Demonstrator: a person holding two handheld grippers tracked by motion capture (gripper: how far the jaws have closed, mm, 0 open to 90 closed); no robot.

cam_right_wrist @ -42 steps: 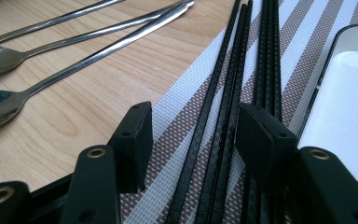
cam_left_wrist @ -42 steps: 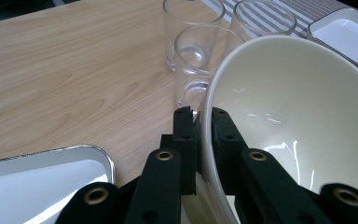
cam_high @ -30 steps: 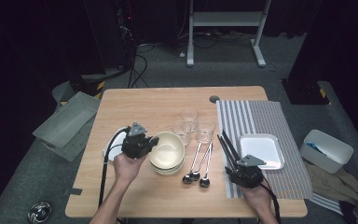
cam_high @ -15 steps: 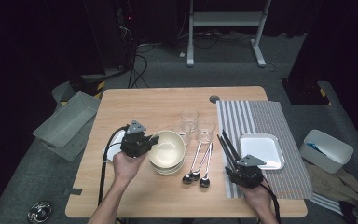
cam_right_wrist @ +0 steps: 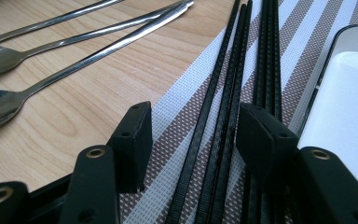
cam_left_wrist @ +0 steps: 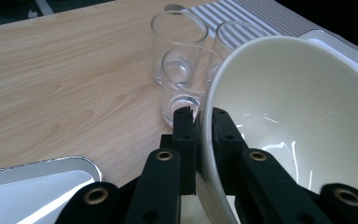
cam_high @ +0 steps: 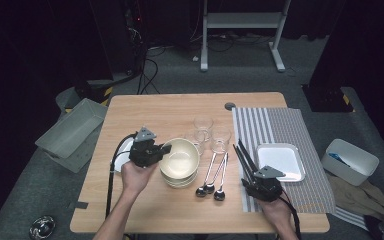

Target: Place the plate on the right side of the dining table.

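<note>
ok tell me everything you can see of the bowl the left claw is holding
The bowl is cream, glossy, ceramic-looking, round with a thin rim and deep, empty inside. It is tilted, its opening turned up and toward the right side of the high view, lifted off the bowl stack beneath it. The left claw is shut on its near rim, one jaw inside, one outside. Three glasses stand just beyond it.

Looks like lab or test room, not home. Light wooden table [cam_high: 180, 107] standing alone on grey carpet floor [cam_high: 180, 75], dark all around. Black cables [cam_high: 147, 65] lying loose on floor behind table. White metal stand legs [cam_high: 240, 35] standing at back. Grey plastic bin [cam_high: 70, 132] sitting on floor at left, white plastic box [cam_high: 350, 160] sitting on floor at right. Striped grey-and-white cloth mat [cam_high: 280, 125] lying on table, like pretend dinner setting.
</note>
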